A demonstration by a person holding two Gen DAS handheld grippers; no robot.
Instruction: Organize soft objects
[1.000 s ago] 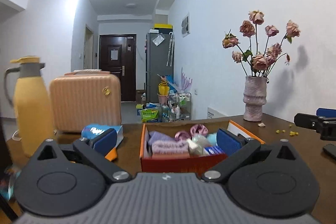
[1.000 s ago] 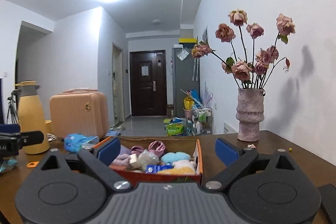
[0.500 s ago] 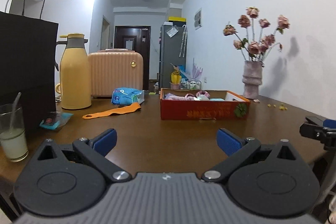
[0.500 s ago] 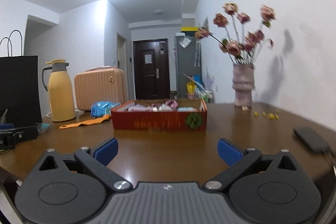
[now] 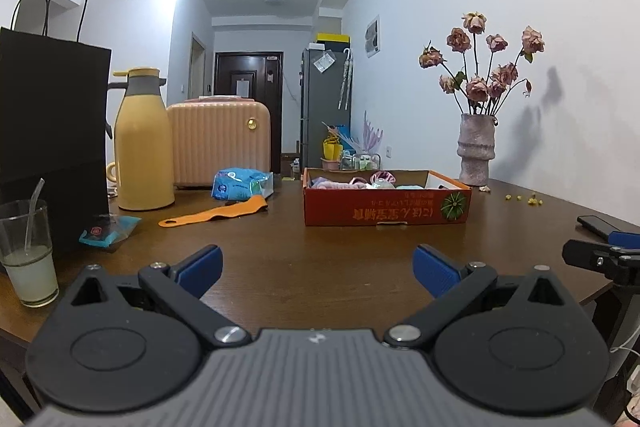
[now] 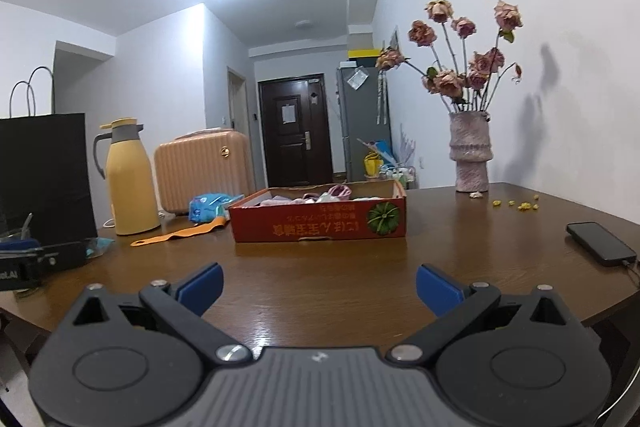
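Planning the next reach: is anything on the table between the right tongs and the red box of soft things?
Nothing visible. Bare table lies between the open right tongs and the red box. The orange strap and phone lie off to the sides.

Box front (image 6: 320, 223): one row of yellow characters printed upside down on red card, not legible; green pumpkin picture at its right end (image 6: 383, 218).
Left hand-held gripper side (image 6: 16, 273): white letters, partly cut off by the frame edge, ending in "LAI".
Blue packet (image 5: 239, 183): white print, too small to read.
Door notice (image 6: 288, 113): pale sheet, text unreadable.
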